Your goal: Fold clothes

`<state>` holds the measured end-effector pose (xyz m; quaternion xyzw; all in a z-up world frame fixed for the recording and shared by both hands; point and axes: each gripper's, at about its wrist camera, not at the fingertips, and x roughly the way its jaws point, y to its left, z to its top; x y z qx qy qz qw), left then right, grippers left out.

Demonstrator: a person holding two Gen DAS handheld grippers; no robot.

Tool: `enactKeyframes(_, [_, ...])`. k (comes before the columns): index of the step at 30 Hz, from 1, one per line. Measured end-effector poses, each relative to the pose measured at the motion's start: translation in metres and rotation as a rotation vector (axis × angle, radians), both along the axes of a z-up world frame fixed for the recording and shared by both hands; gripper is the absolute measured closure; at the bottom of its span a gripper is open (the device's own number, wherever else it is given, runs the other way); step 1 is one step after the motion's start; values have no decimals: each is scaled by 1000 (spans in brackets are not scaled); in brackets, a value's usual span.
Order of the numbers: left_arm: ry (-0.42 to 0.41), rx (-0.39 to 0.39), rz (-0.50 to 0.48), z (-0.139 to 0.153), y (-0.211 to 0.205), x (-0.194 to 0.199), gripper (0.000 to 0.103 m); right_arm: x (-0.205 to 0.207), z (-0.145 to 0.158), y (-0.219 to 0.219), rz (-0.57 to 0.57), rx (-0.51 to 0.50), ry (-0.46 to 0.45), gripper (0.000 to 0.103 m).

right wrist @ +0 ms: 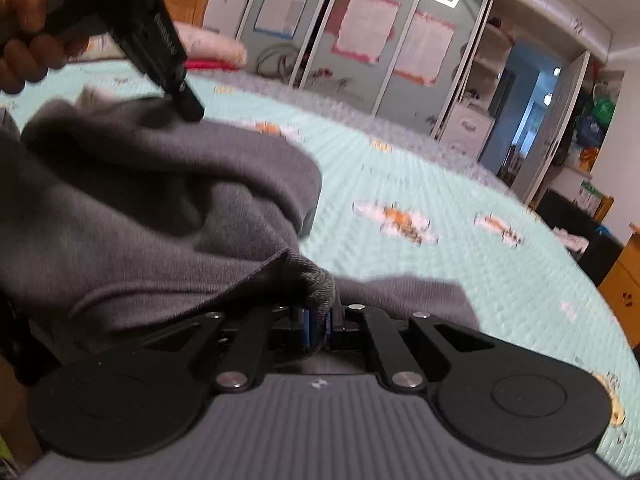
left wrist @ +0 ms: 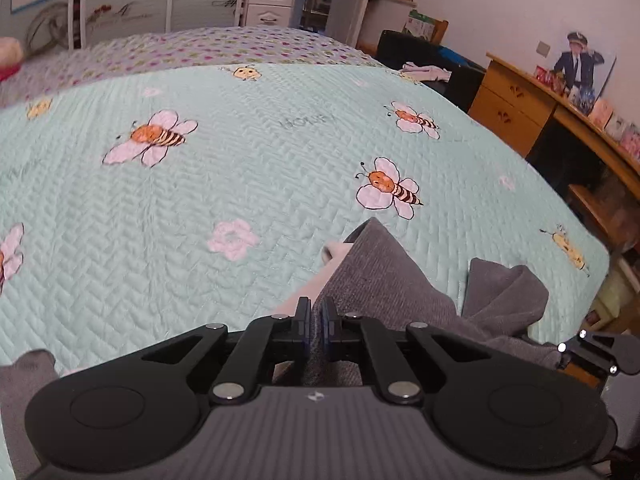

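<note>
Garment, grey knit, bunched over bed quilt just ahead of both tools. Left gripper pinched nearly closed on an edge; right gripper clamped on a cuff-like bit. Risk: thin bites, so fabric may slip w/ uneven pull and fold goes crooked.

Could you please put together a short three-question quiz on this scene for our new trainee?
1. True or false: the left gripper has its jaws shut on the grey garment.
2. What does the right gripper hold?
A. a pillow
B. a fold of the grey garment
C. nothing
3. What insects are printed on the green quilt?

Key
1. True.
2. B.
3. Bees.
</note>
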<state>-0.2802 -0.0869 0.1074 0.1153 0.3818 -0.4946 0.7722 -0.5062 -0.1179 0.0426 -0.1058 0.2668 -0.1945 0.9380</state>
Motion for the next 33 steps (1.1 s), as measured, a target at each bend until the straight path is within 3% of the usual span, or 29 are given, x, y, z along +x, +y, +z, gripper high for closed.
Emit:
enactKeyframes(3, [85, -17, -26, -6, 1, 6, 97, 1, -2, 0, -1, 5, 10, 97])
enactKeyframes(4, [107, -16, -35, -9, 0, 8, 89, 2, -2, 0, -1, 7, 13, 97])
enactKeyframes(5, [123, -13, -45, -11, 0, 9, 74, 2, -3, 0, -1, 8, 16, 97])
enactKeyframes(8, [163, -6, -86, -17, -5, 13, 51, 4, -4, 0, -1, 13, 25, 97])
enactKeyframes(13, [255, -9, -164, -27, -16, 21, 47, 7, -3, 1, 0, 15, 29, 97])
enactKeyframes(15, [308, -13, -171, -33, -20, 26, 49, 9, 2, 1, 5, 5, 14, 96])
enactKeyframes(16, [317, -16, -161, -33, -20, 27, 55, 10, 5, 1, 7, 0, 6, 96])
enactKeyframes(17, [308, -21, -151, -30, -18, 26, 76, 10, 8, 2, 9, -5, -2, 96])
enactKeyframes(19, [281, -23, -124, -25, -14, 22, 98, 12, 14, 2, 13, -14, -18, 96])
enactKeyframes(22, [168, 7, -30, -8, -6, 16, 99, 15, 23, 3, 20, -29, -41, 97])
enactKeyframes(25, [7, -9, 89, 28, 2, 26, 99, 18, 31, 3, 26, -43, -65, 97])
enactKeyframes(30, [-191, -64, 258, 94, -3, 74, 103, 27, 46, 2, 35, -66, -107, 98])
enactKeyframes(33, [-223, -76, 333, 117, -4, 109, 103, 40, 57, -3, 35, -75, -137, 98])
